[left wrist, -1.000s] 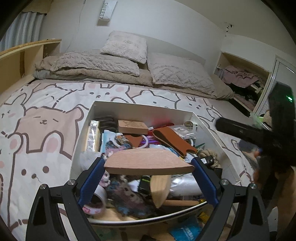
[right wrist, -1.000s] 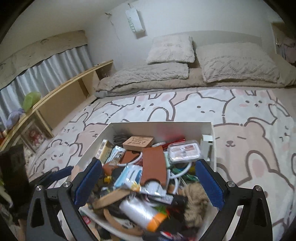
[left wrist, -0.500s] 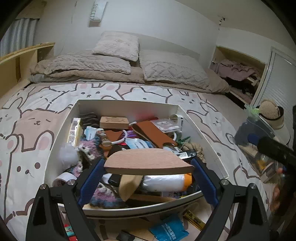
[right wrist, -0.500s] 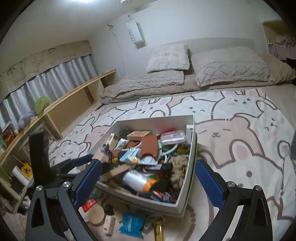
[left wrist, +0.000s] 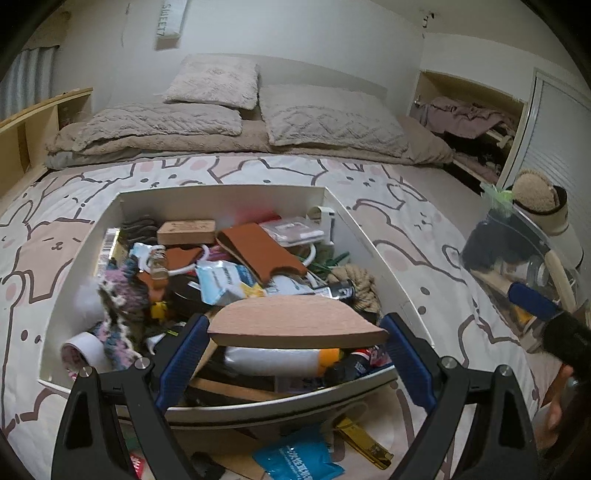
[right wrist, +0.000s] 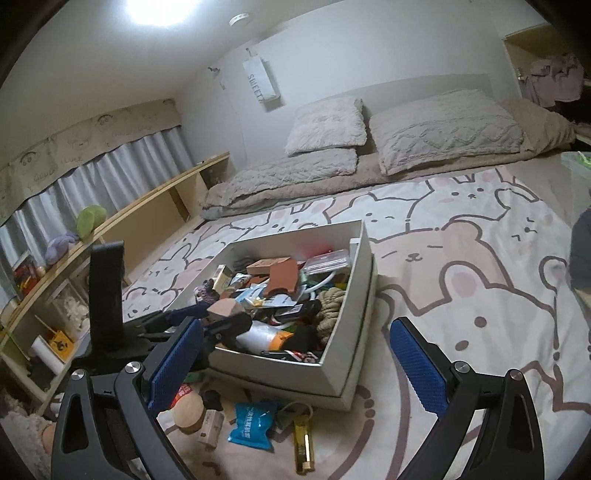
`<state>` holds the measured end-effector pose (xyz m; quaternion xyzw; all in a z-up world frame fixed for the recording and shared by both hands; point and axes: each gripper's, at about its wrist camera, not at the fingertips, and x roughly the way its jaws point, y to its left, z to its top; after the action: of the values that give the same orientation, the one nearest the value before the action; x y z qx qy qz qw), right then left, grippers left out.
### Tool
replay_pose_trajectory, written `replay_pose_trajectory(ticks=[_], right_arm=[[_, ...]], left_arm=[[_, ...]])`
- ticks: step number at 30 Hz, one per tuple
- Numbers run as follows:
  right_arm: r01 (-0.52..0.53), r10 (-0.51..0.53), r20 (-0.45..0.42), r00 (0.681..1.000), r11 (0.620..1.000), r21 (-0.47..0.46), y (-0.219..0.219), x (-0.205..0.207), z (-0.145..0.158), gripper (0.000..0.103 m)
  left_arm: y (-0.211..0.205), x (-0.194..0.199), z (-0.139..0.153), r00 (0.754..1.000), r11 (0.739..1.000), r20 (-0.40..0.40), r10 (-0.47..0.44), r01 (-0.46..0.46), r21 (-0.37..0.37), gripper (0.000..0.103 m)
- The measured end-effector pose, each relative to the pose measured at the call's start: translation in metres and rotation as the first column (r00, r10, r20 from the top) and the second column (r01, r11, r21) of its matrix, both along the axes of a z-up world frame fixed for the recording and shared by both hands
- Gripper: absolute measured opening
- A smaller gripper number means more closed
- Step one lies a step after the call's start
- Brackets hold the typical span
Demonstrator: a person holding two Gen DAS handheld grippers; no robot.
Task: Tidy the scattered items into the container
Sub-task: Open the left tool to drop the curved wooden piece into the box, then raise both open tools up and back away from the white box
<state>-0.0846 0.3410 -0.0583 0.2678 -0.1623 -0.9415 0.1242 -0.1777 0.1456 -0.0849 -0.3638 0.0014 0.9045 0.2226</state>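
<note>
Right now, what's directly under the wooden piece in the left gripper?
Under the wooden piece, held by the left gripper, a white bottle with an orange cap lies in the box. What lies beneath the bottle is covered.

Dim, cool indoor light. Ceiling lamp (right wrist: 153, 9) glares white at the right view's upper edge. Fisheye curvature bends both views' edges; corners vignette black. Soft focus, slight noise throughout.
</note>
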Motion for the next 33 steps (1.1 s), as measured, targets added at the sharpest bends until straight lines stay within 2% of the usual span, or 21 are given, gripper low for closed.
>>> replay_pose_trajectory(ticks=[5, 7, 15, 33], right_arm=[[0.000, 0.000, -0.005, 1.000, 0.999, -0.040, 0.008, 0.005, -0.002, 0.101], [-0.002, 0.002, -0.005, 1.000, 0.999, -0.044, 0.009, 0.005, -0.003, 0.101], [-0.006, 0.006, -0.007, 1.000, 0.998, -0.064, 0.011, 0.007, -0.002, 0.101], [-0.009, 0.008, -0.020, 1.000, 0.999, -0.034, -0.006, 0.016, 0.011, 0.101]], left_arm=[[0.005, 0.002, -0.007, 1.000, 1.000, 0.002, 0.007, -0.007, -0.009, 0.095], [0.004, 0.002, -0.008, 1.000, 1.000, -0.004, 0.018, -0.018, -0.015, 0.103], [-0.003, 0.007, -0.004, 1.000, 0.999, -0.016, 0.023, -0.024, -0.028, 0.103], [-0.019, 0.023, 0.014, 0.998, 0.999, -0.050, 0.032, -0.032, -0.014, 0.103]])
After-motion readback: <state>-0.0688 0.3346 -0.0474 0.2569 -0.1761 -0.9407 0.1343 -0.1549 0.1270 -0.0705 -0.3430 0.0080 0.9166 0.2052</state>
